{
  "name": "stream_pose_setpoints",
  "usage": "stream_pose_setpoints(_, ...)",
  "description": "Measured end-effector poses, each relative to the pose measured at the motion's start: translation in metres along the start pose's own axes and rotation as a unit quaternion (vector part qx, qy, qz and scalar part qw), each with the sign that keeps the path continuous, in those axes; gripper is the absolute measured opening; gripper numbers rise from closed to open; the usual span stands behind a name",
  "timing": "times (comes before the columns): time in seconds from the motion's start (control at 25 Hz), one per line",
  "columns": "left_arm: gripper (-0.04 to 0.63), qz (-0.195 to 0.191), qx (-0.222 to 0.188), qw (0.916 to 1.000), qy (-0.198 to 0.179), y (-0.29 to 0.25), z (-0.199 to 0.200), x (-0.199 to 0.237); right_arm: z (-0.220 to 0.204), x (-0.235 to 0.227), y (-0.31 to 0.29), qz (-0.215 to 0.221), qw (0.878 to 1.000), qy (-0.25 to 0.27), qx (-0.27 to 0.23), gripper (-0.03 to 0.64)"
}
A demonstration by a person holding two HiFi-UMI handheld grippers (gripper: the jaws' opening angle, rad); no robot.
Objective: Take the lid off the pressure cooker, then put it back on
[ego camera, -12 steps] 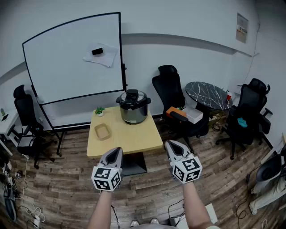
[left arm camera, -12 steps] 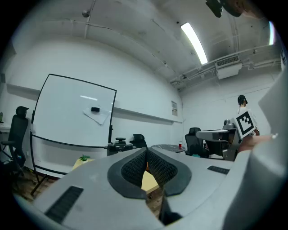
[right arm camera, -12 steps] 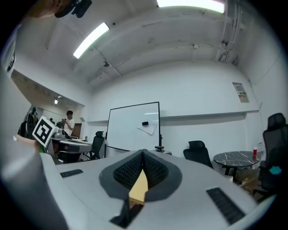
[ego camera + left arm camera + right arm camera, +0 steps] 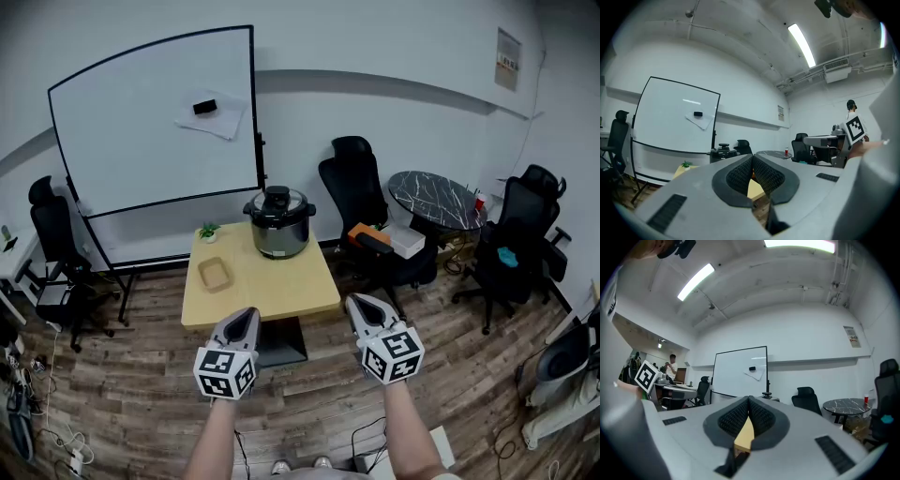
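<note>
The pressure cooker (image 4: 279, 232), steel with a black lid (image 4: 278, 201) seated on it, stands at the far edge of a light wood table (image 4: 281, 286). Both grippers hover short of the table's near edge, well away from the cooker. My left gripper (image 4: 246, 315) is shut with nothing between its fingers, and my right gripper (image 4: 358, 302) is shut and empty too. In the left gripper view the closed left gripper (image 4: 752, 158) points toward the table, and the cooker's lid (image 4: 723, 149) shows just left of the tips. In the right gripper view the closed right gripper (image 4: 749, 400) hides most of the cooker.
A small wooden tray (image 4: 215, 275) and a little potted plant (image 4: 208, 232) sit on the table's left part. A whiteboard (image 4: 155, 122) stands behind it. Black office chairs (image 4: 352, 183) and a round dark table (image 4: 436, 199) are to the right. The floor is wood planks.
</note>
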State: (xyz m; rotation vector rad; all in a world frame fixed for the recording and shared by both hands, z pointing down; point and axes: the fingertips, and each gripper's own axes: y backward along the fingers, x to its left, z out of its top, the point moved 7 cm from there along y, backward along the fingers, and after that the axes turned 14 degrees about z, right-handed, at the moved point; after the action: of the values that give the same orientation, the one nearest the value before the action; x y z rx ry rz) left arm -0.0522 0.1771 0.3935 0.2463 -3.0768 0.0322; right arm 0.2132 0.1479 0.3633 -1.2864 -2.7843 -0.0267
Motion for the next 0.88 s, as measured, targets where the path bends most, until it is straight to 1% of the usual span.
stream_pose_setpoints(0.56,0.017,0.001,0.003,1.0000,-0.003,-0.0004,-0.0002,-0.0021,-0.0008,0.0012,-0.0019,0.008,1.000,-0.001,-0.010,0.002)
stream_pose_setpoints(0.64,0.017,0.002,0.004,1.0000,-0.003,-0.0001,-0.0007,-0.0024,-0.0024,0.0025,-0.0030,0.015,1.000,-0.005,-0.009,0.044)
stream_pose_setpoints(0.68,0.017,0.002,0.004,1.0000,-0.003,0.0002,-0.0011,-0.0028,-0.0035,0.0030,-0.0032,0.019,1.000,-0.006,-0.008,0.083)
stream_pose_setpoints(0.8,0.017,0.002,0.004,1.0000,-0.004,-0.0003,-0.0007,-0.0040,-0.0044,0.0024,-0.0047,0.025,1.000,-0.006,-0.006,0.136)
stream_pose_setpoints(0.88,0.017,0.003,0.004,1.0000,-0.004,-0.0022,0.0004,-0.0047,-0.0035,0.0004,-0.0074,0.029,1.000,-0.007,-0.005,0.199)
